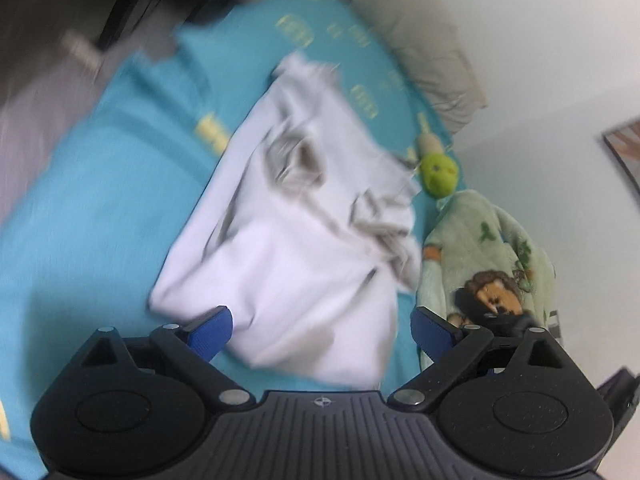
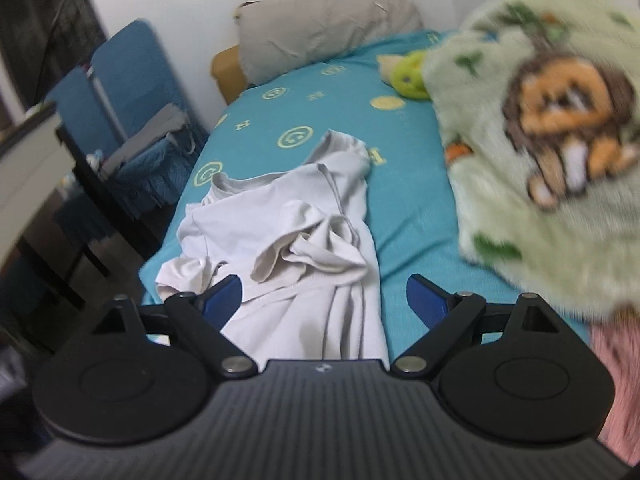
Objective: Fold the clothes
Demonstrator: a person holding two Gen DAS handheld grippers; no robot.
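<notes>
A crumpled white shirt (image 1: pixel 296 220) lies loose on the turquoise bed sheet (image 1: pixel 100 208), with sleeves and hem bunched in its middle. My left gripper (image 1: pixel 320 320) hovers over the shirt's near edge, open, and its blue pads (image 1: pixel 212 330) touch no cloth. In the right wrist view the same shirt (image 2: pixel 304 224) stretches away from me down the sheet (image 2: pixel 412 208). My right gripper (image 2: pixel 324 290) is open above the shirt's near end, with nothing gripped between its pads (image 2: pixel 428 300).
A pale green fleece blanket with a lion print (image 2: pixel 540 140) (image 1: pixel 492 256) is heaped on the right of the bed. A green plush toy (image 1: pixel 440 172) and a grey pillow (image 2: pixel 328 20) lie at the far end. Blue chairs (image 2: pixel 124 92) and a dark desk stand left of the bed.
</notes>
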